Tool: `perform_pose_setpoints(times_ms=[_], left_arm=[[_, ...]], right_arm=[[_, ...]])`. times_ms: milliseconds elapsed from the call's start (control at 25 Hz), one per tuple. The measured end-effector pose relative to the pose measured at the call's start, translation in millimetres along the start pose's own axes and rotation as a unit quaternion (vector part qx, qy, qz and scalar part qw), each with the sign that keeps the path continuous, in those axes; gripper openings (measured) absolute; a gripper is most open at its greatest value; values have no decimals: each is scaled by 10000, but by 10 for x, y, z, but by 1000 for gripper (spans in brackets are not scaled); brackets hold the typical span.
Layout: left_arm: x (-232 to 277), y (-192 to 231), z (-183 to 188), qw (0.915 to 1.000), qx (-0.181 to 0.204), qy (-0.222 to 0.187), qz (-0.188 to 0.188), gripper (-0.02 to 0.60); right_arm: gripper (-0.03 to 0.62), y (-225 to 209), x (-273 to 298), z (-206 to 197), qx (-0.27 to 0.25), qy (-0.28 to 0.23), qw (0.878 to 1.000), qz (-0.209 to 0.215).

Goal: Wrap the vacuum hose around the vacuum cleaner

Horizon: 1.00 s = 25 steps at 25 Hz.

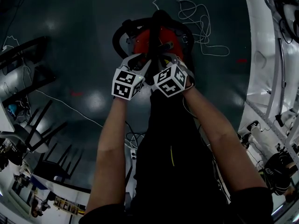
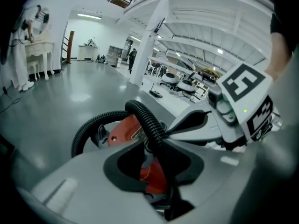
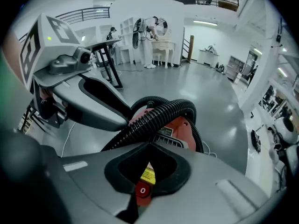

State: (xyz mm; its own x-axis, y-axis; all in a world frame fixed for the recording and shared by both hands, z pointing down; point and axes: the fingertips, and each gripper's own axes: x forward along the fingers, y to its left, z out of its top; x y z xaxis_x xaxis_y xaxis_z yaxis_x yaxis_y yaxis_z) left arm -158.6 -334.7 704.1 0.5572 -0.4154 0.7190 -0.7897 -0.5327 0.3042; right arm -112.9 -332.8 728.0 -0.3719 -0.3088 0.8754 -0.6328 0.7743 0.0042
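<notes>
- While both claws crowd in over the red vacuum cleaner (image 1: 149, 45), which sits on the floor (image 1: 70, 41) straight below the person, the black hose (image 1: 117, 37) loops round the machine's left side and runs up over its top.
- Left claw (image 2: 156, 141): clamped on the hose, the ribbed tube dropping right into its jaws.
- Right claw (image 3: 148, 146): clenched tight with nothing I can see in it, and the hose lies across just past its tips.
- Here's the risk as I read it: only one claw has a grip. A springy hose could pop off the body and the loop could fall slack if the left lets go early.
- Another one: the two claws are very close together, and a clash could knock that grip loose.
- Watch the white cable (image 1: 201, 17) on the floor beyond the machine too. It could snag if the cleaner gets dragged.
- The head view alone shows the whole loop and the cable. Only the gripper views show the jaws, which the head view hides beneath the marker cubes (image 1: 126, 84).
</notes>
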Motion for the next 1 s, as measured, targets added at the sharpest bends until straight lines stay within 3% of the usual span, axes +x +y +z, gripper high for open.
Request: perform_pose_setpoints(times_ms=[40, 120, 280, 640, 800, 1000], left_arm=[[3, 22, -31, 9999, 46, 69, 98, 84], [-16, 47, -99, 9997, 79, 158, 176, 67], [-74, 54, -141, 9997, -146, 158, 136, 66], [-4, -33, -91, 9997, -26, 222, 76, 66], [23, -76, -56, 9998, 14, 198, 52, 66], [25, -104, -29, 9998, -24, 179, -8, 66]], right_arm=[[-2, -11, -3, -9, -16, 7, 10000, -28], [-2, -28, -17, -19, -29, 12, 10000, -91], [-2, -89, -50, -80, 15, 96, 9997, -225], [-3, -377, -110, -376, 164, 525, 9960, -711], [-3, -560, -150, -538, 286, 794, 9902, -1109], [-3, -724, -185, -846, 563, 1275, 9814, -1320]])
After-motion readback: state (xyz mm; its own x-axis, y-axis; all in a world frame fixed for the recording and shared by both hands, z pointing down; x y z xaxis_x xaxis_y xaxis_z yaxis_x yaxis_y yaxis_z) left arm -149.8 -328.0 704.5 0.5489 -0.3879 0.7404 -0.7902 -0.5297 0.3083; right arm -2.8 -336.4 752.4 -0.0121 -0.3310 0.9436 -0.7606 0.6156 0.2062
